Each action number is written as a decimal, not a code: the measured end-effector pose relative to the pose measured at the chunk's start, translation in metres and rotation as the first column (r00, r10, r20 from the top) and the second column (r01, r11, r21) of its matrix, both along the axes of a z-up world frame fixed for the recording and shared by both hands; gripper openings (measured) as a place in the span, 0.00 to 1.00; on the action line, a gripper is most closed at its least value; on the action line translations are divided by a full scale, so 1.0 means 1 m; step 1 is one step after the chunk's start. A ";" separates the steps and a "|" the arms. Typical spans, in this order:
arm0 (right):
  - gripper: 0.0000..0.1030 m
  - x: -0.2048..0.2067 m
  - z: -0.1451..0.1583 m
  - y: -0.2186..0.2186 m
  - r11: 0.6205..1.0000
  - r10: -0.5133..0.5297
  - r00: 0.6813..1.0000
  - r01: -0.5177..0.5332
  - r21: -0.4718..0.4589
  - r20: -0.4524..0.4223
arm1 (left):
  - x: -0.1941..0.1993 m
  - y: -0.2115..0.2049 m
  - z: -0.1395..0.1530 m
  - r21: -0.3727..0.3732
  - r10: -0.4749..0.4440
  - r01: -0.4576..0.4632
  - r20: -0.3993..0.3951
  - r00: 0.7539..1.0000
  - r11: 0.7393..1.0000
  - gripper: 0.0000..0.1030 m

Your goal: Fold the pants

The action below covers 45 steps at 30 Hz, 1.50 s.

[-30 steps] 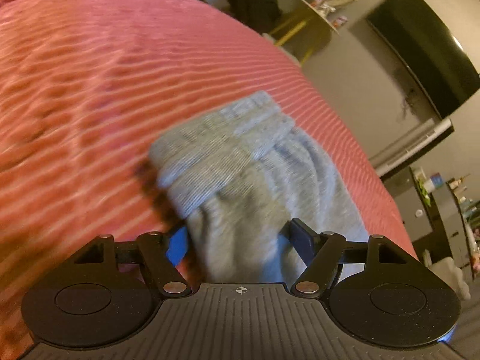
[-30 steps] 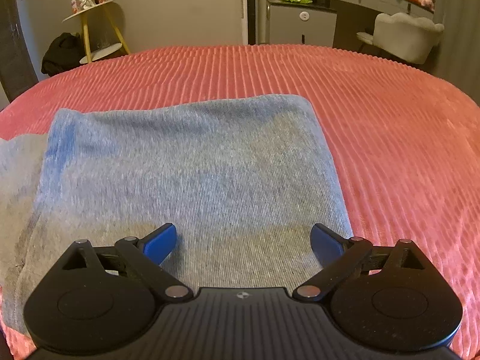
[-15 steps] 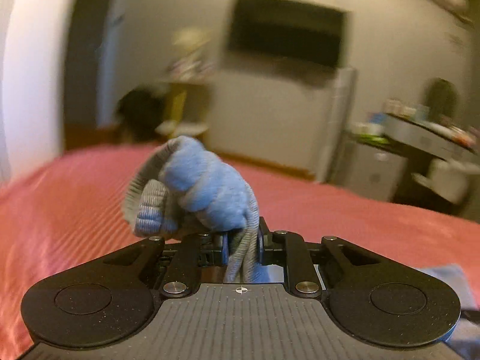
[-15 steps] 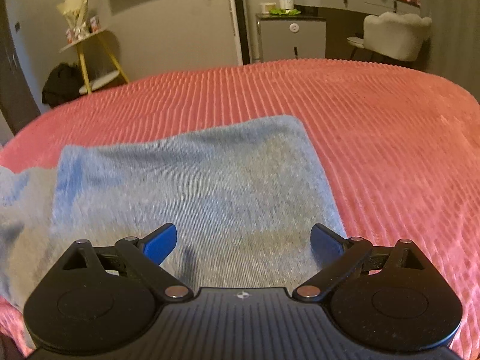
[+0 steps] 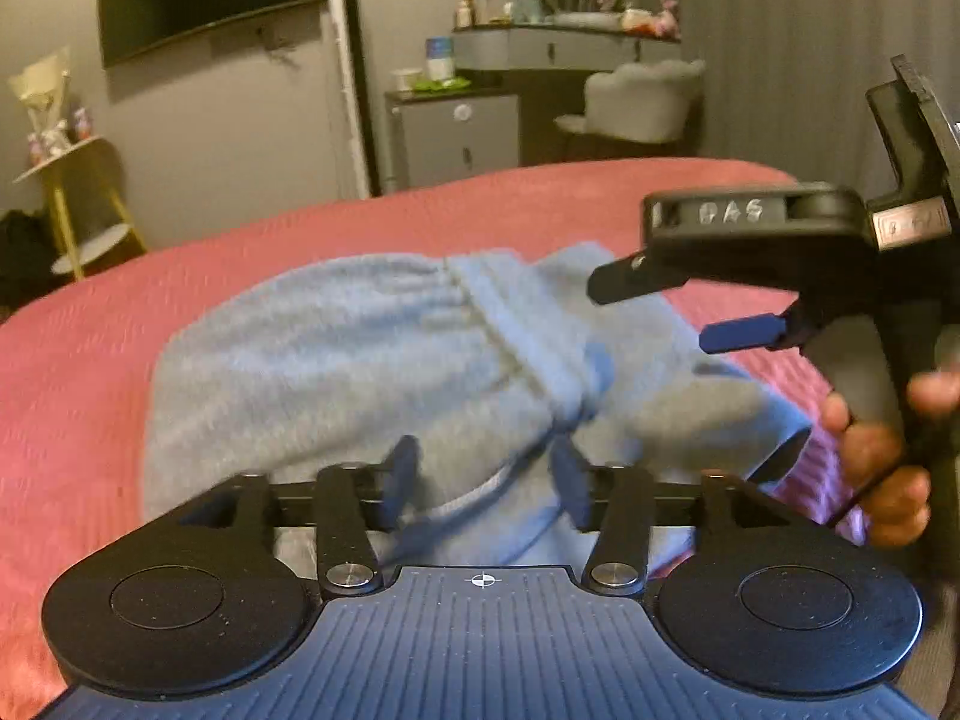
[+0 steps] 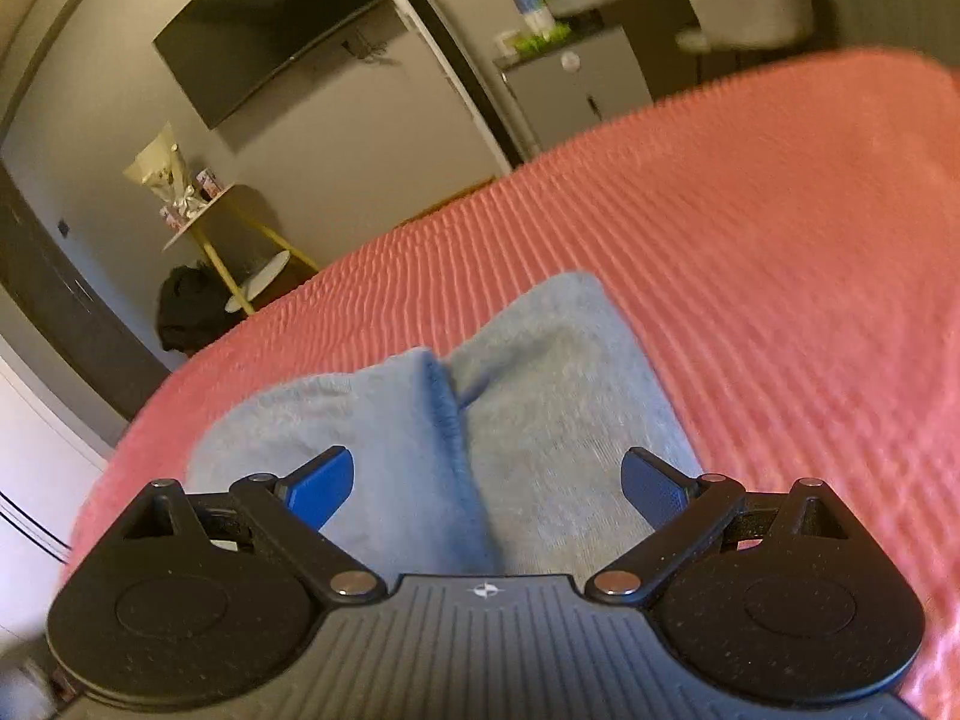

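Sweatpants, grey and folded over, lie on the red bedspread; the left gripper hovers parted above the waistband, letting the fold settle. Right gripper, spread wide, hangs over the bundle, holding nothing.

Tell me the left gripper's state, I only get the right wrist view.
Observer: The left gripper is open, fingers apart with pants fabric lying between them.
Operator: Is my right gripper touching cloth?
Observer: It looks not. From the left camera the right gripper hangs above the pants, open.
Operator: Anything else near it?
Observer: Only the hand gripping its handle.
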State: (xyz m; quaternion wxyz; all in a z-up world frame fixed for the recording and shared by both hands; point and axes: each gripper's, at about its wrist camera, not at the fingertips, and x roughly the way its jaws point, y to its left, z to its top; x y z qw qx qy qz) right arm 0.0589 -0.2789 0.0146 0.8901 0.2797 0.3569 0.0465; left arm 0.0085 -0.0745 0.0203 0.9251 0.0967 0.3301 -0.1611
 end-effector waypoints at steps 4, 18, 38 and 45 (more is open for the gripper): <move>0.94 0.012 -0.016 -0.007 0.977 0.068 0.995 -0.052 0.207 -0.068 | -0.004 0.042 0.006 0.013 0.223 -0.223 0.007 0.975 0.975 0.75; 0.77 0.055 -0.053 0.031 0.954 0.204 0.935 -0.124 0.273 -0.290 | 0.013 0.164 -0.027 -0.231 0.549 -0.621 -0.310 0.776 0.749 0.76; 0.38 0.047 0.032 0.058 0.921 0.232 0.970 -0.195 0.337 -0.071 | -0.003 0.101 -0.030 -0.099 0.300 -0.334 -0.260 0.918 0.937 0.73; 0.38 0.013 0.064 0.037 0.929 0.224 0.974 -0.222 0.295 0.029 | 0.002 0.105 -0.034 -0.050 0.374 -0.402 -0.274 0.886 0.914 0.38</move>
